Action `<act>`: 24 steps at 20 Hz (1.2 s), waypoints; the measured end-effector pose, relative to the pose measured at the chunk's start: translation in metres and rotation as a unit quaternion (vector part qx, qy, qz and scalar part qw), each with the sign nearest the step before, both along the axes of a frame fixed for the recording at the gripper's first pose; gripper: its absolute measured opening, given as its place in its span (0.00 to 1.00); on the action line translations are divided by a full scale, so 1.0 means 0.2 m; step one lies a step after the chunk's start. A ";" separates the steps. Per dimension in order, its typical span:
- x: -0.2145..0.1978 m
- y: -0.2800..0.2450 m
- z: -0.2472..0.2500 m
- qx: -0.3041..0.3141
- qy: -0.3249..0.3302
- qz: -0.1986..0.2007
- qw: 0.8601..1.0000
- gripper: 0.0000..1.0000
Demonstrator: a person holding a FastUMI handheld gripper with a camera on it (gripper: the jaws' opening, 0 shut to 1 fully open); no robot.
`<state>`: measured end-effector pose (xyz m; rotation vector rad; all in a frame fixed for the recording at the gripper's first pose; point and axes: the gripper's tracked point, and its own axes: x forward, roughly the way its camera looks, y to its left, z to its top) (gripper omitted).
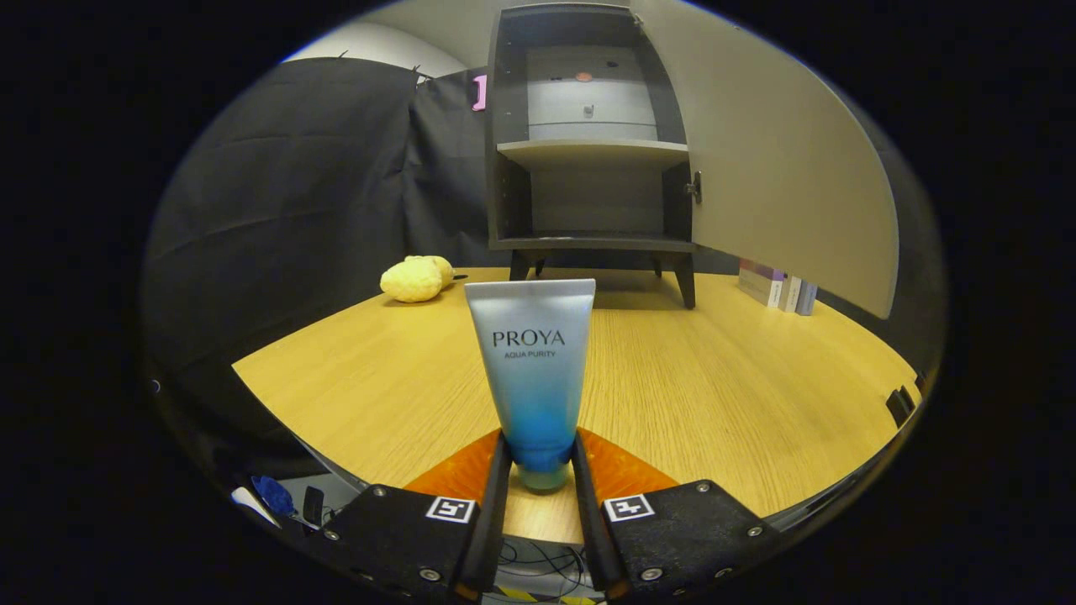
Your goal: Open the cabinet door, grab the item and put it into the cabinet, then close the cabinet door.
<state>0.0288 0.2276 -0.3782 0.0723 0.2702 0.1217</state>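
Observation:
A silver-to-blue cosmetic tube [532, 370] stands upright on its cap between my two fingers. My gripper [542, 466] is shut on the tube near its blue lower end, with both fingers pressing its sides. Beyond it, at the far side of the wooden table [714, 395], stands a small dark cabinet [588, 151] on legs. Its pale door [773, 160] is swung wide open to the right. Inside I see a shelf [593, 151] and a bare lower compartment.
A yellow plush toy [416, 279] lies on the table left of the cabinet. A few thin boxes [777, 288] stand behind the open door at the right. Black cloth walls off the left and back.

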 end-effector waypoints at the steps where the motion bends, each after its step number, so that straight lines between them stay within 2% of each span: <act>1: 0.01 -0.01 0.08 0.000 -0.004 0.000 1.000 0.42; 8: 0.18 -0.09 0.87 0.011 -0.064 -0.012 0.998 0.42; 10: 0.31 -0.13 1.13 0.007 -0.094 -0.022 0.995 0.42; 14: 0.71 -0.22 1.55 0.044 -0.121 -0.050 0.990 0.41; 16: 0.97 -0.27 1.70 0.059 -0.128 -0.068 0.988 0.41; 19: 1.39 -0.36 1.81 0.049 -0.147 -0.101 0.983 0.42; 22: 1.75 -0.39 1.80 0.013 -0.156 -0.111 0.981 0.42; 24: 1.90 -0.38 1.73 0.003 -0.150 -0.112 0.982 0.42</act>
